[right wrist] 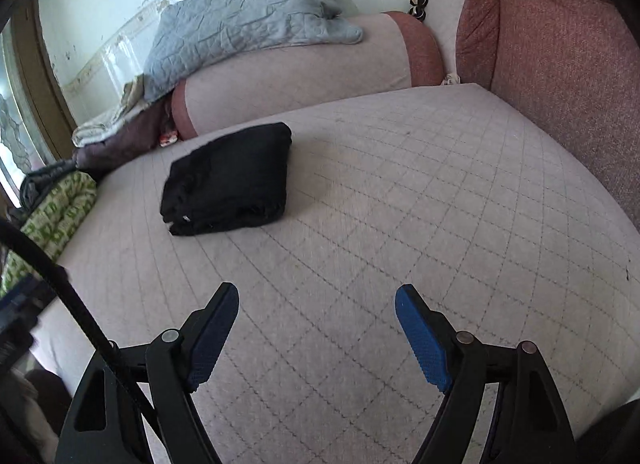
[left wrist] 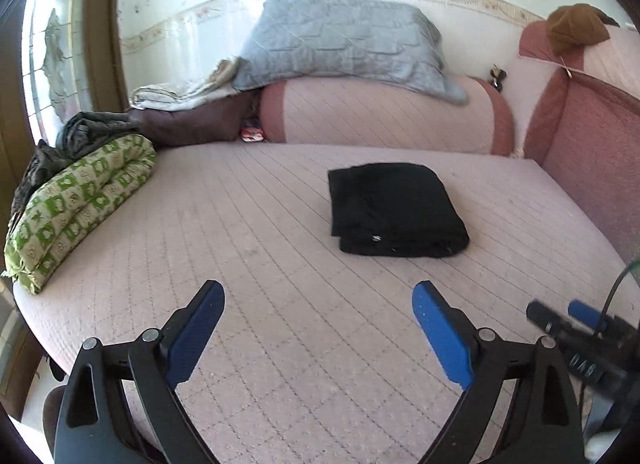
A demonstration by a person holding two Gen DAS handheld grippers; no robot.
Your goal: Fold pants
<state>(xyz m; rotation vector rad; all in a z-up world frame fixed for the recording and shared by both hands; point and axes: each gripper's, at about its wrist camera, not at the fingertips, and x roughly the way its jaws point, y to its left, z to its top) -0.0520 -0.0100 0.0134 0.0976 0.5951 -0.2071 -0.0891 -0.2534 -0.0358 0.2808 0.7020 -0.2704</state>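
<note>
Black pants [left wrist: 396,209] lie folded into a compact rectangle on the pink quilted bed [left wrist: 248,248]. In the right wrist view the same folded pants [right wrist: 230,180] sit to the upper left. My left gripper [left wrist: 318,292] hovers over the bed in front of the pants, well short of them, open with nothing between its blue pads. My right gripper [right wrist: 316,296] is open too, empty, over bare quilt to the right of the pants. It also shows at the right edge of the left wrist view [left wrist: 576,316].
A pink bolster [left wrist: 384,112] with a grey quilted blanket [left wrist: 340,40] on it lies along the far wall. A green patterned cushion [left wrist: 76,200] and dark clothes [left wrist: 92,128] are piled at the left. A red-pink headboard [left wrist: 588,136] bounds the right. A black cable [right wrist: 76,304] crosses the right wrist view.
</note>
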